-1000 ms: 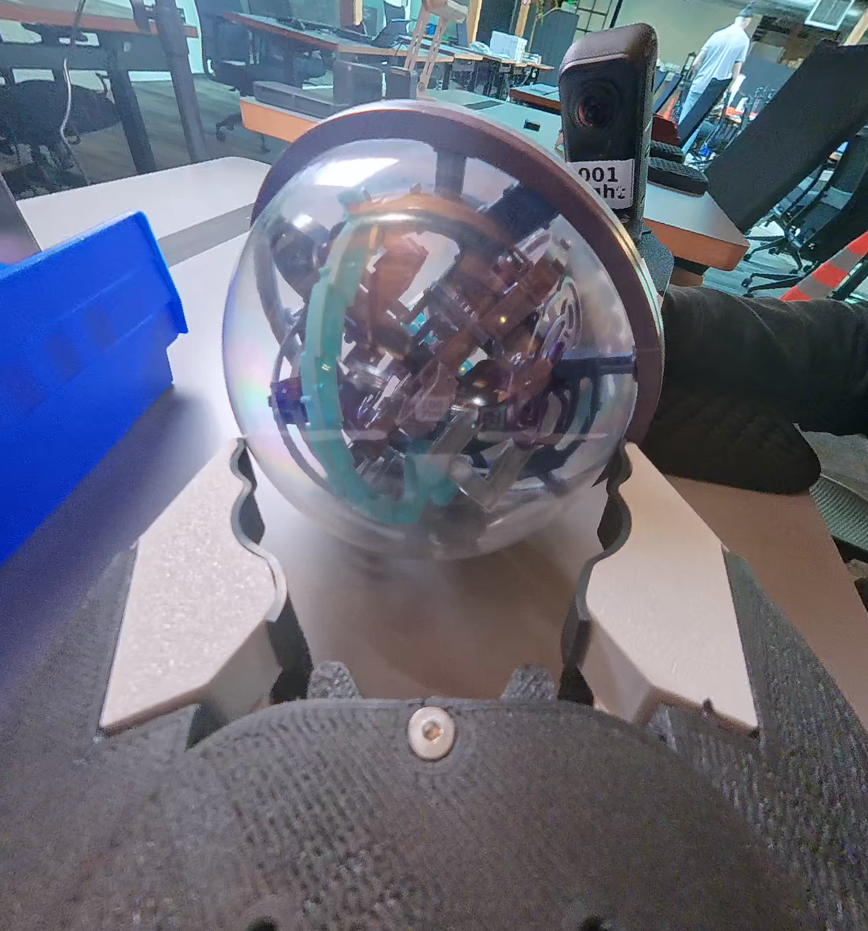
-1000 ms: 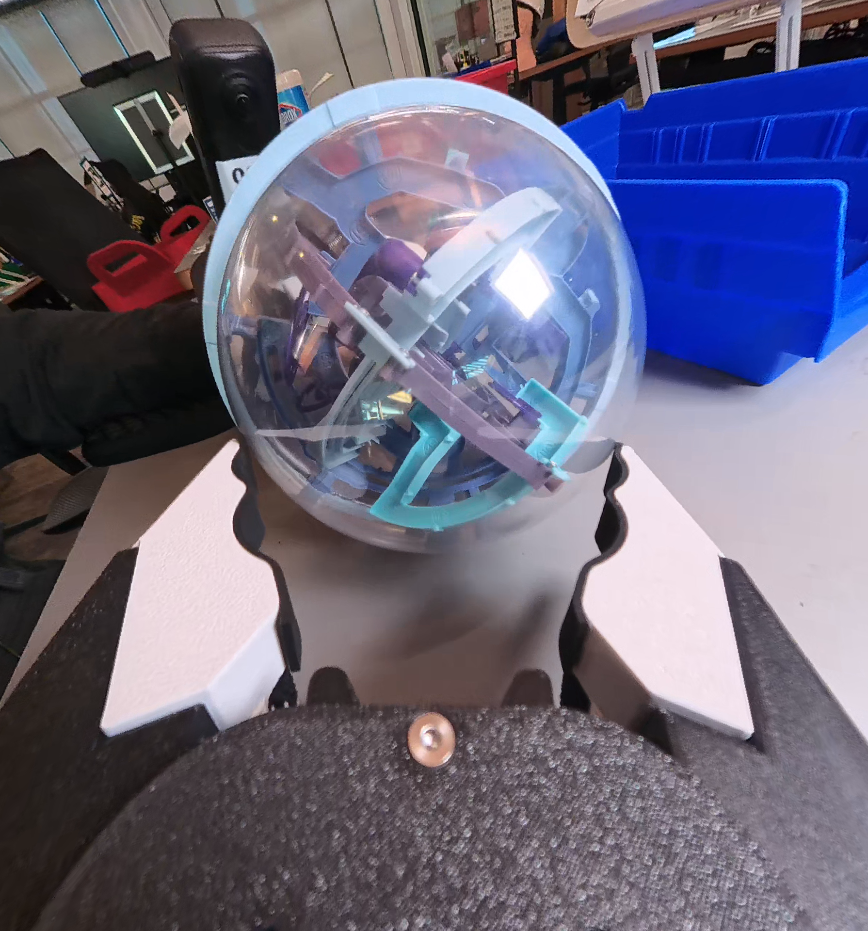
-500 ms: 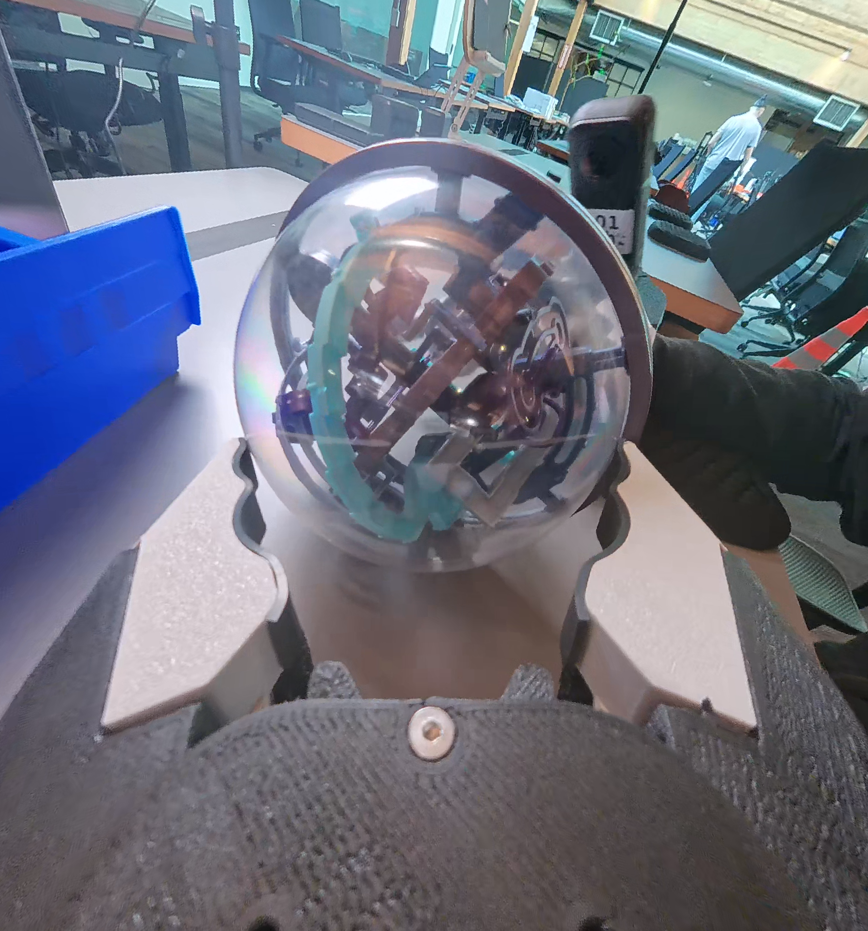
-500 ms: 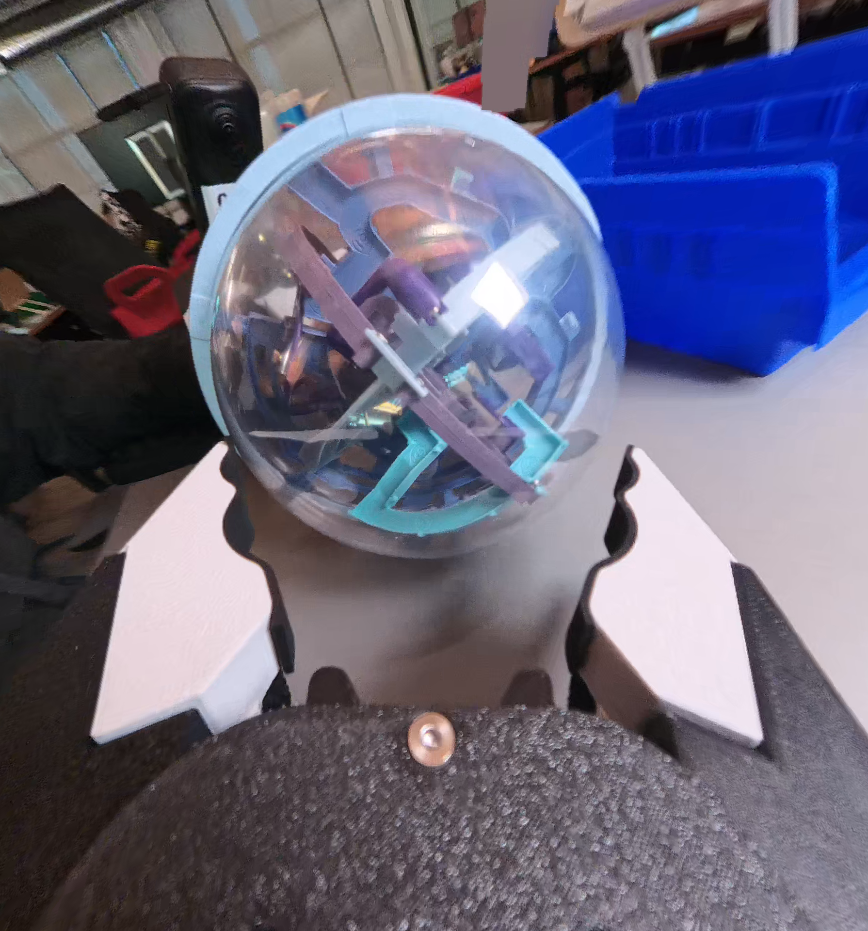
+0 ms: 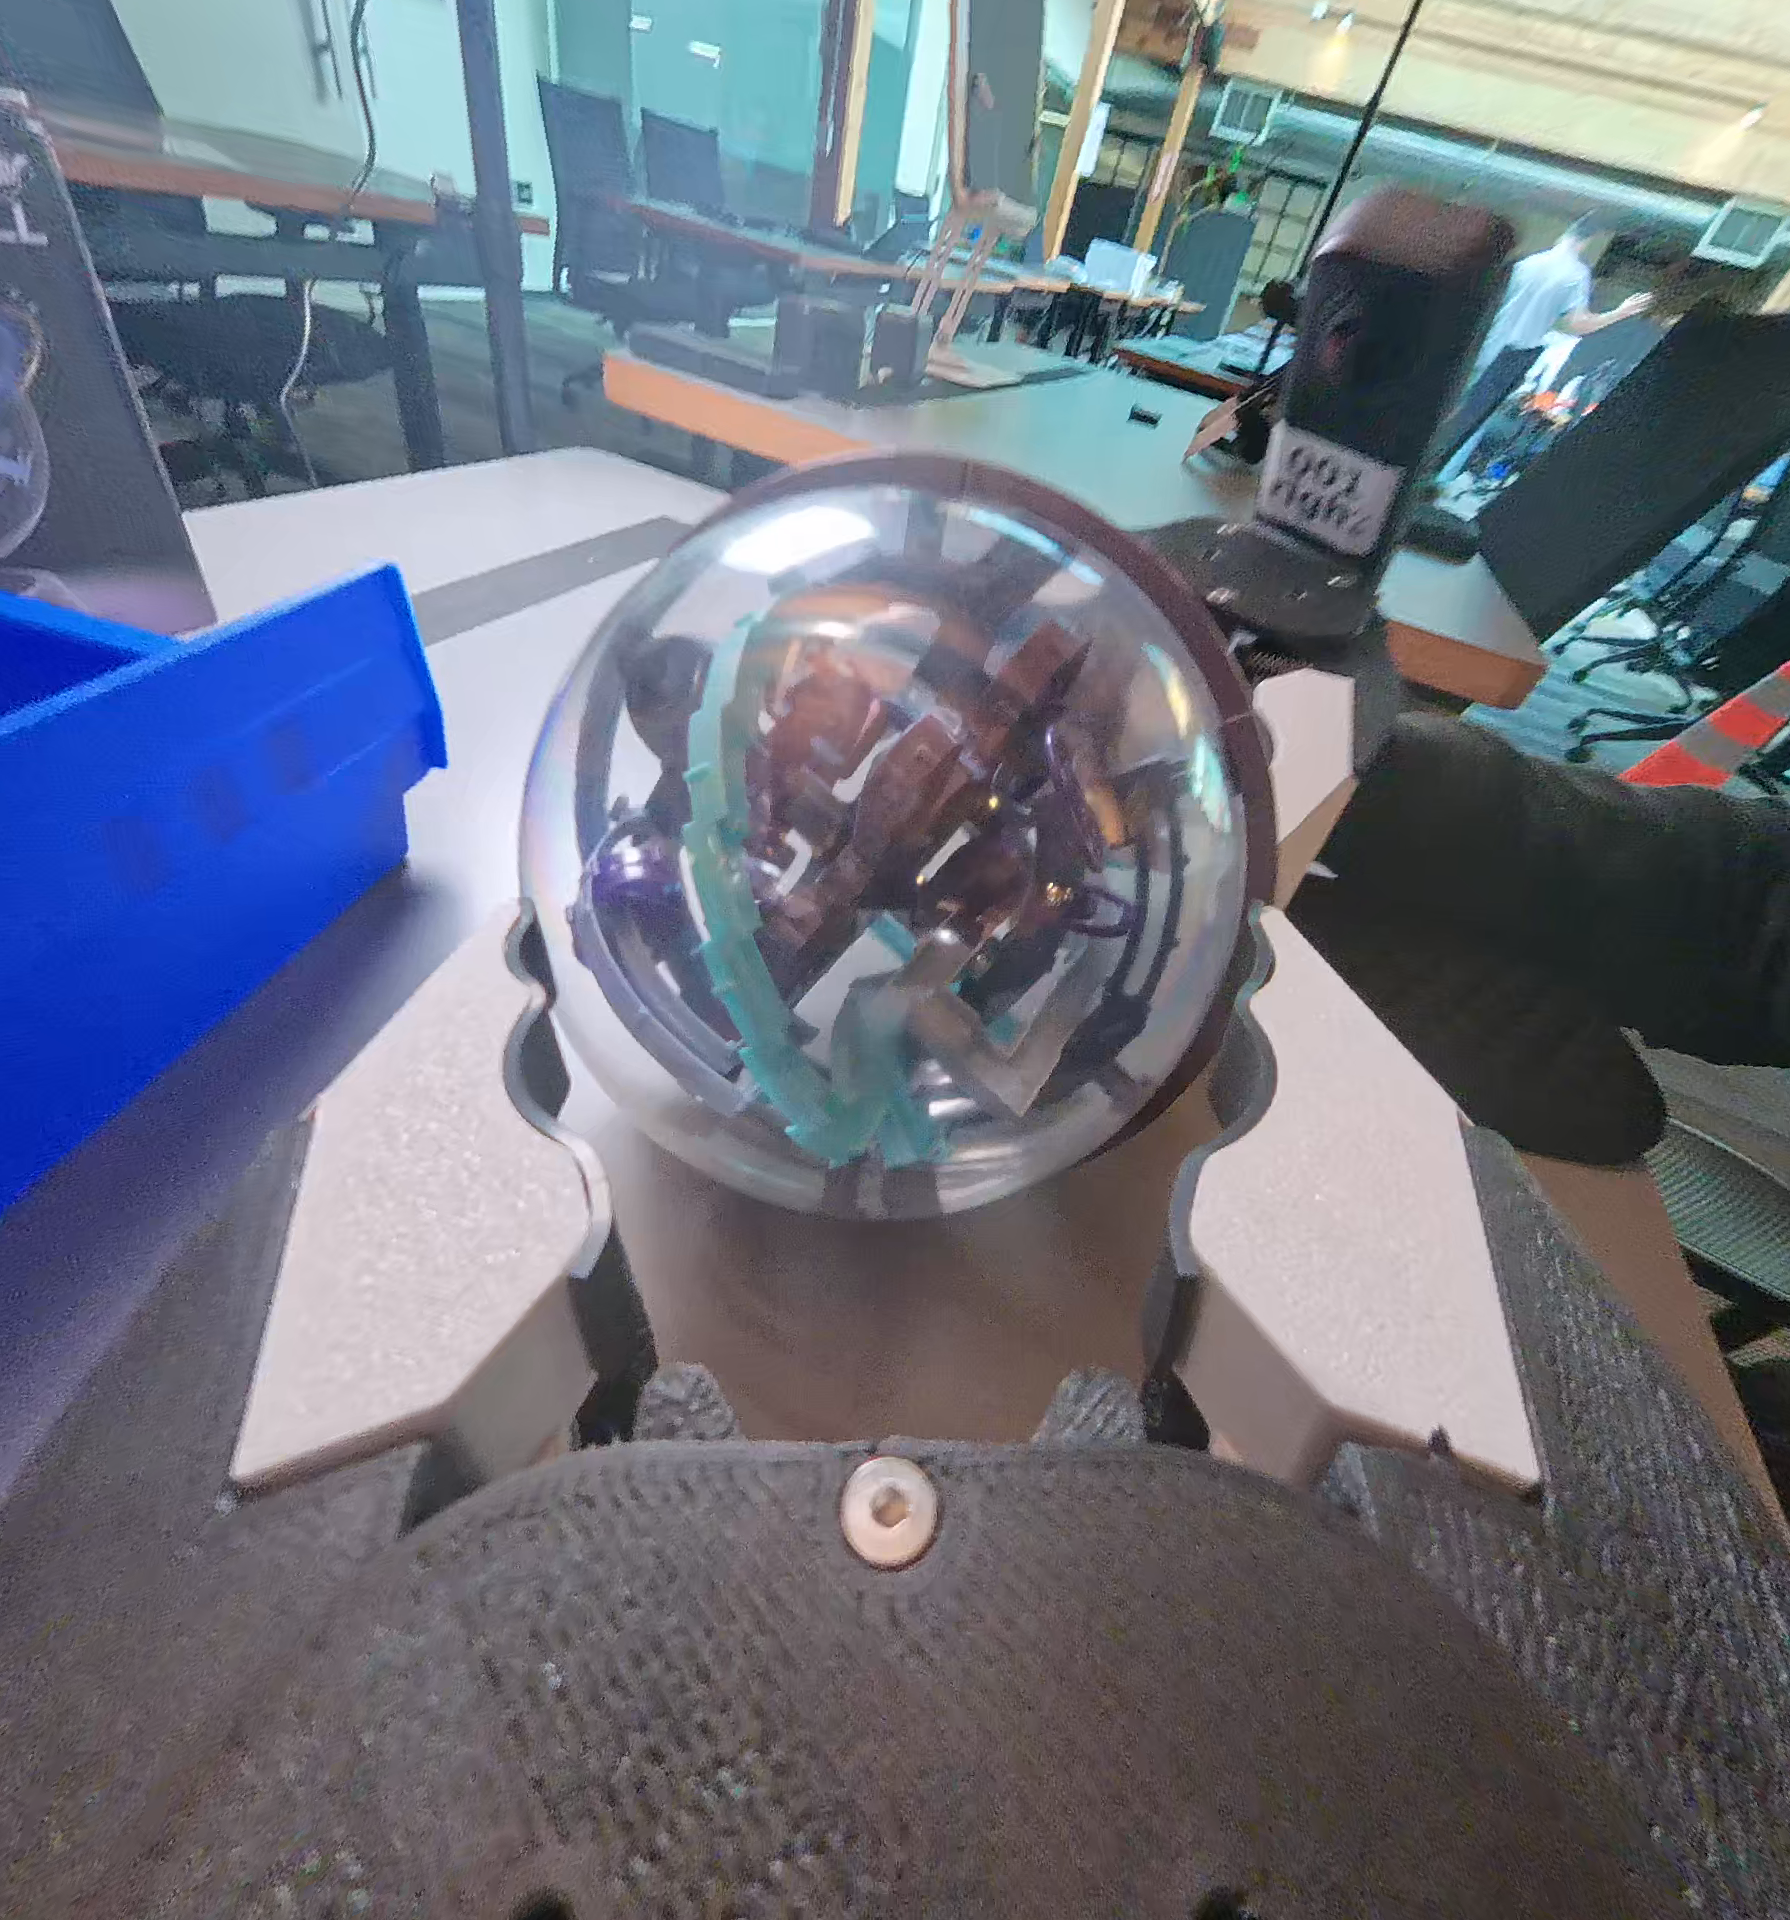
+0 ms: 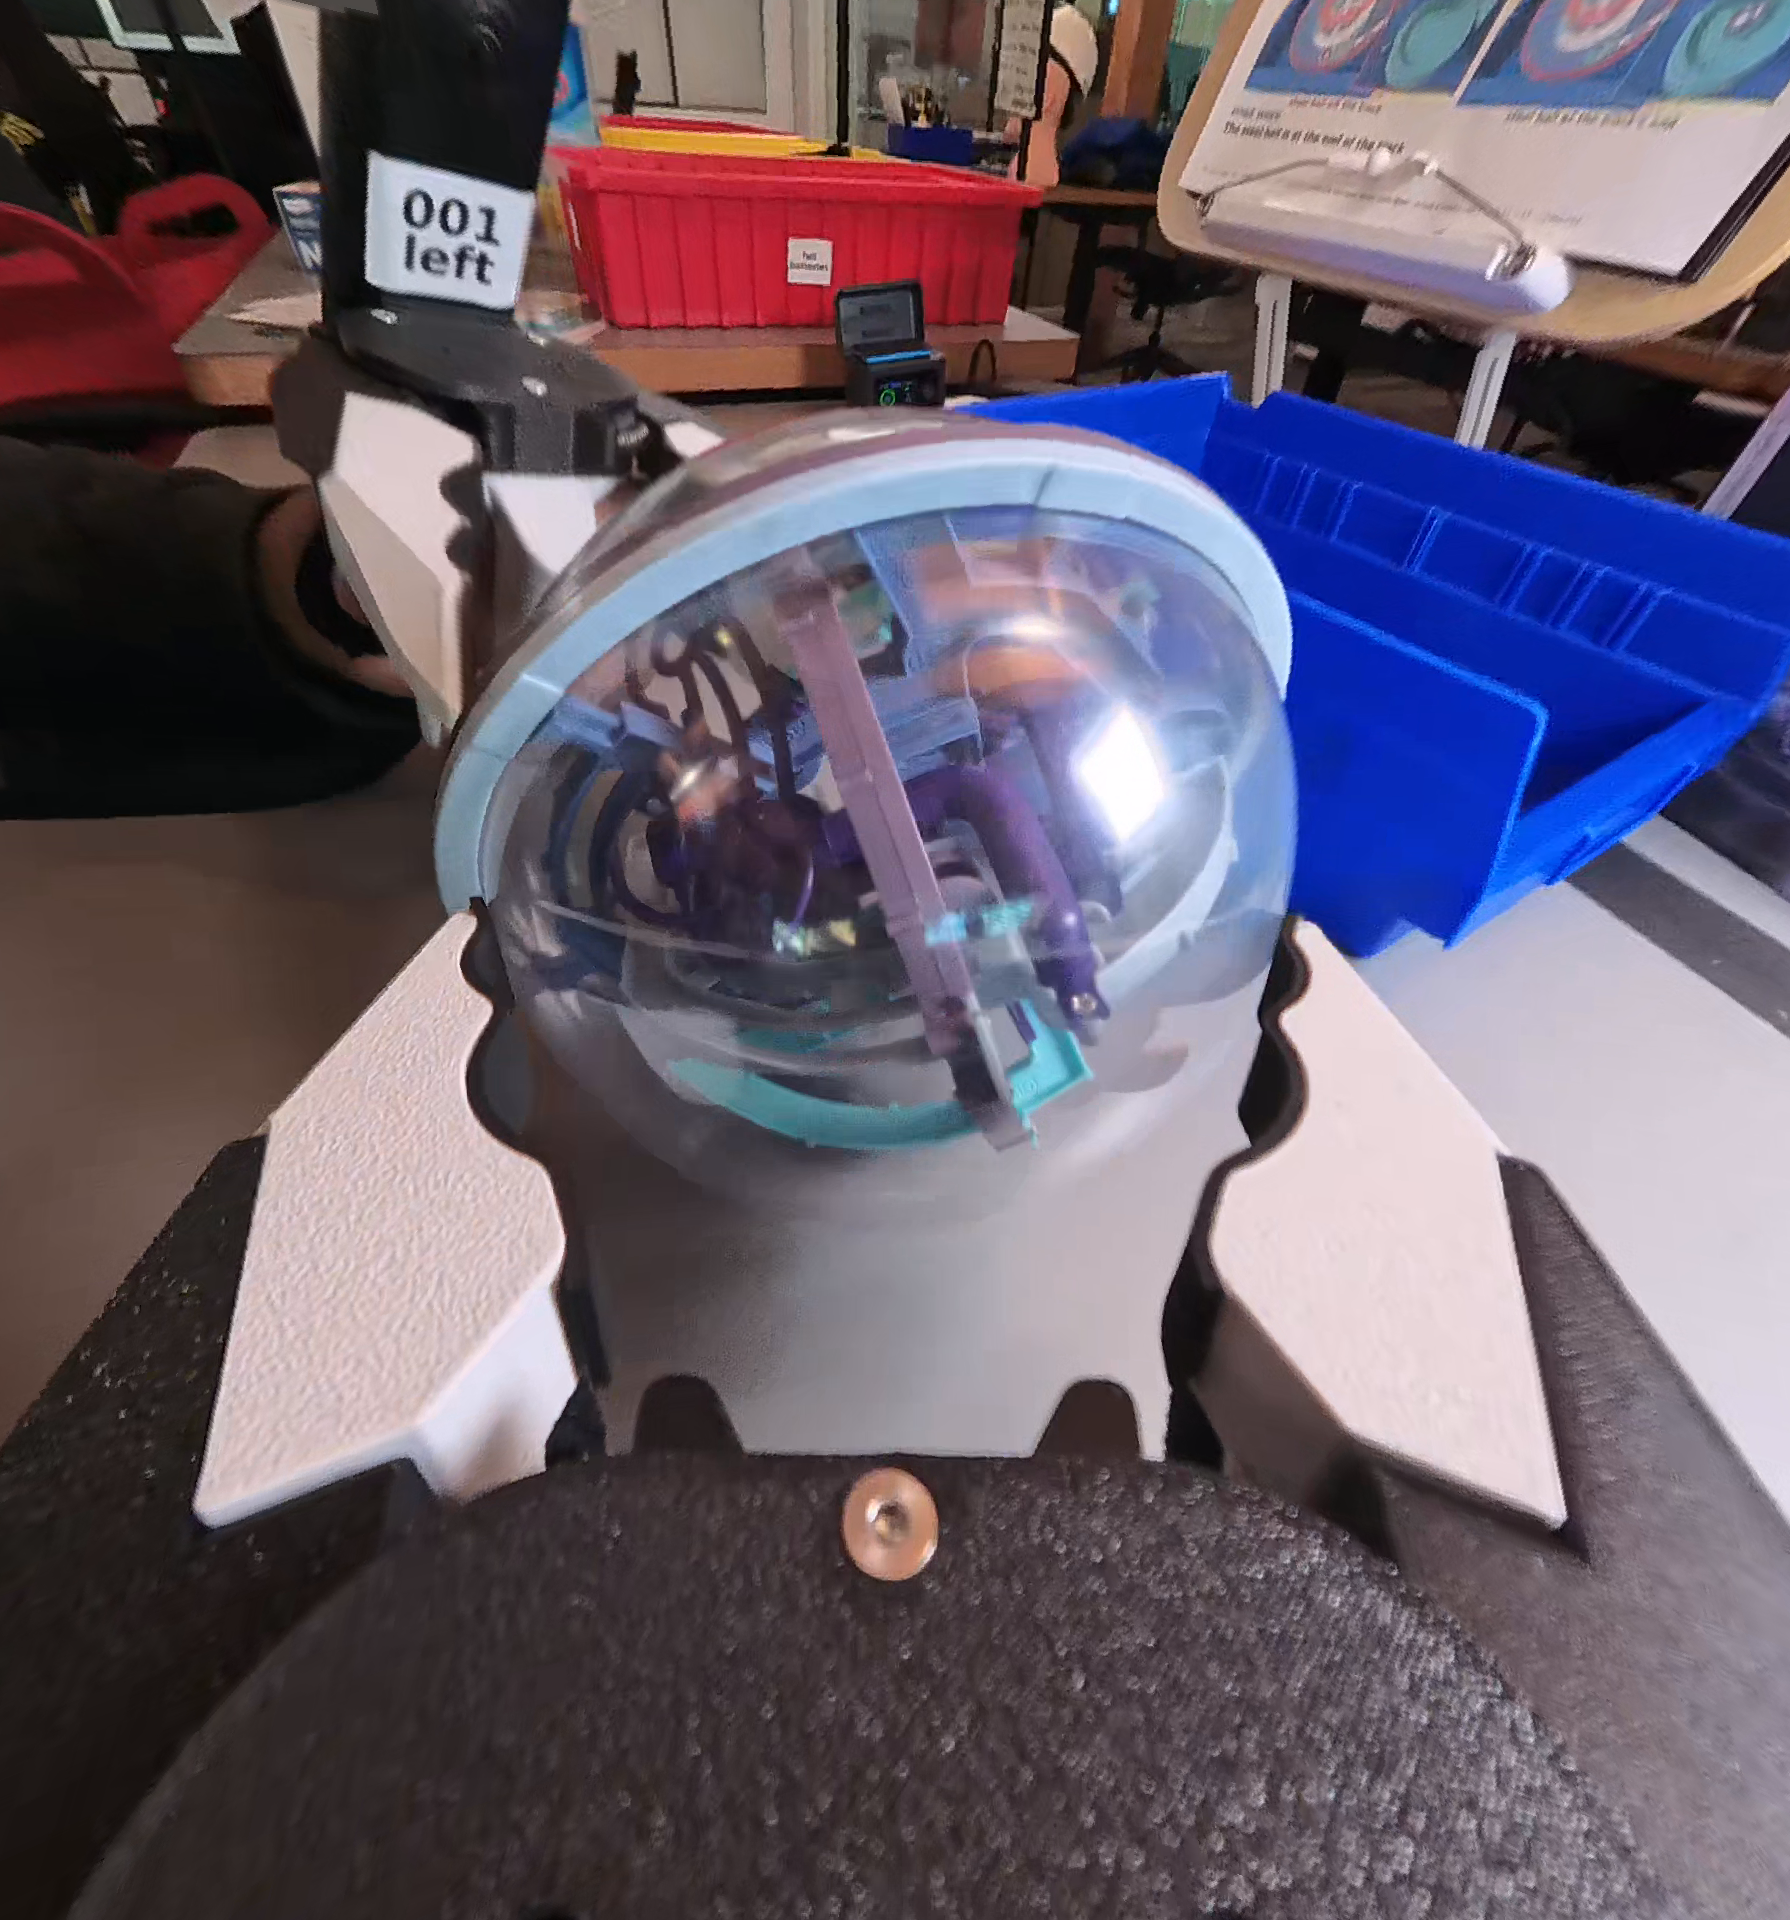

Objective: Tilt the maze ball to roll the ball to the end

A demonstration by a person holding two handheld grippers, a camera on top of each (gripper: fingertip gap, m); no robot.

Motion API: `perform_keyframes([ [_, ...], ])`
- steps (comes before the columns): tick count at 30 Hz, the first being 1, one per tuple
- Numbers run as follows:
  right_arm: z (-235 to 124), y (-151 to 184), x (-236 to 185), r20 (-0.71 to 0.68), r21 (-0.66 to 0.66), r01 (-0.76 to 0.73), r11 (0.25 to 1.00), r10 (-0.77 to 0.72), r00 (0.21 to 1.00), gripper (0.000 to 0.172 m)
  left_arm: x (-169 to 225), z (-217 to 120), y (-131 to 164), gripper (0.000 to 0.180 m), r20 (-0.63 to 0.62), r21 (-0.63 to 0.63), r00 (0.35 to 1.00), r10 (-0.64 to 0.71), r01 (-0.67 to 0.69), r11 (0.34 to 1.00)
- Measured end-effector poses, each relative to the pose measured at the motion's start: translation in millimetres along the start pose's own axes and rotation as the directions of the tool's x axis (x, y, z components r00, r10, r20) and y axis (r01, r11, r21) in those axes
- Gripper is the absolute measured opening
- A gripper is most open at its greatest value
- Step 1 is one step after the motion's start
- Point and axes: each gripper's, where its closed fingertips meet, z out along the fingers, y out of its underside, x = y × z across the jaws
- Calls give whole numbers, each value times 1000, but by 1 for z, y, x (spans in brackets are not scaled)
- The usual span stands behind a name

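The maze ball (image 5: 880,831) is a clear sphere with teal, purple and brown tracks inside. It sits between the fingertips of both grippers, just above the grey table (image 5: 870,1299). My left gripper (image 5: 889,925) has both pads pressed on its sides. My right gripper (image 6: 880,935) grips the same maze ball (image 6: 870,810) from the opposite side, and its pads touch the shell. The right gripper's white finger (image 5: 1312,686) shows behind the ball in the left wrist view. The left gripper's finger (image 6: 403,540) shows behind it in the right wrist view. I cannot pick out the small ball inside.
A blue bin (image 5: 143,831) stands close to the left of the ball in the left wrist view; it shows at the right (image 6: 1493,675) in the right wrist view. A dark box (image 5: 29,364) stands behind it. A black-gloved hand (image 5: 1545,935) holds the right gripper. The table edge (image 5: 1649,1299) runs at the right.
The maze ball has turned in the grasp: its rim band tilted over and the teal track swung lower. Both grippers drew back a little, and the left jaws closed slightly on the ball.
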Motion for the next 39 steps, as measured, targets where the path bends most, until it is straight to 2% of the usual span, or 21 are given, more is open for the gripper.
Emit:
perform_keyframes([
  [4, 2, 11, -2, 33, -13, -46, 999, 46, 998, 137, -2, -11, -1, 128, -49, 26, 999, 3, -2, 1000],
  [7, 2, 11, -1, 41, -8, -67, 998, 67, 997, 136, -11, -10, 18, 140, -62, -48, 996, -60, 57, 997],
  [11, 3, 13, -6, 78, -13, -116, 993, 116, 990, 135, -4, 3, 35, 137, -102, -119, 991, -84, 72, 990],
  [16, 3, 24, -13, 113, -72, -151, 986, 159, 981, 133, -1, 2, 27, 139, -72, -96, 997, -15, 8, 995],
  [19, 3, 33, -18, 139, -123, -112, 986, 129, 982, 130, 1, -3, 24, 139, -64, -85, 998, -5, -1, 996],
  [21, -3, 35, -19, 163, -137, -72, 988, 94, 982, 138, 0, -4, 22, 138, -58, -73, 998, -14, 10, 997],
  [23, -14, 20, -14, 171, -75, -99, 992, 110, 979, 141, 0, -4, 20, 138, -53, -69, 999, -8, 4, 998],
  [27, -38, -27, 6, 102, 141, -131, 981, 117, 988, 135, 2, -3, 14, 137, -50, -59, 998, 44, -47, 997],
  [30, -37, -38, 2, 81, 206, -90, 974, 75, 994, 129, 8, -3, 8, 136, -68, -50, 992, 103, -107, 993],
  [36, -12, -3, -15, 119, 60, -41, 997, 34, 992, 125, 11, -5, 0, 133, -62, -28, 985, 160, -162, 986],
  [39, -9, 3, -18, 131, 42, -43, 998, 37, 991, 120, 11, -17, -11, 125, -61, 26, 986, 153, -152, 988],
])
